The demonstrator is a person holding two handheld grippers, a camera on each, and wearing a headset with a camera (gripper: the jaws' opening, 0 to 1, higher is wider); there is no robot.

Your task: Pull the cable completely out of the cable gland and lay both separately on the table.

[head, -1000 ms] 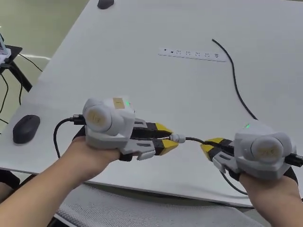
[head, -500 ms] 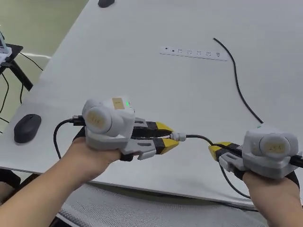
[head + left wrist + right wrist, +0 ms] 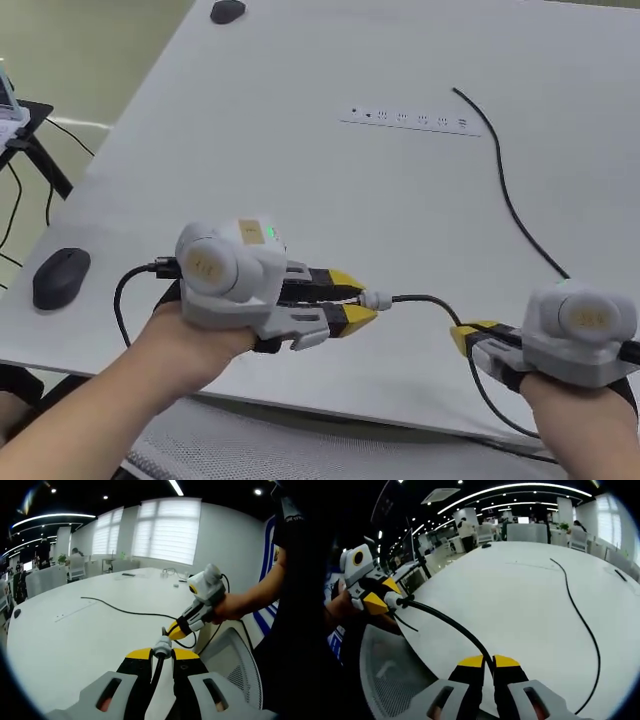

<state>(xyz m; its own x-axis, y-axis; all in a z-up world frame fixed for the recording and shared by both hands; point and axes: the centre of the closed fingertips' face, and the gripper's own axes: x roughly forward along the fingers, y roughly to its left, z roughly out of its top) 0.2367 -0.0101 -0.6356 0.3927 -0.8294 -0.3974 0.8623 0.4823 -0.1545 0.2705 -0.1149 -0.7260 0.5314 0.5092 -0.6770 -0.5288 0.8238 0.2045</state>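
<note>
Over the near edge of the white bench (image 3: 300, 150), the left tool (image 3: 362, 302) points level and clamps the small white cable gland (image 3: 376, 299). The right tool (image 3: 462, 338), held lower, pinches the thin black cable (image 3: 425, 299) that arches between them.

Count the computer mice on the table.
2: near mouse at the table edge, left; far mouse at the head view's top. Others may lie outside the frame.

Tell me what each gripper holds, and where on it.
The left gripper is shut on the cable gland, its white end poking past the jaw tips. The right gripper is shut on the black cable, partway along, apart from the gland.
</note>
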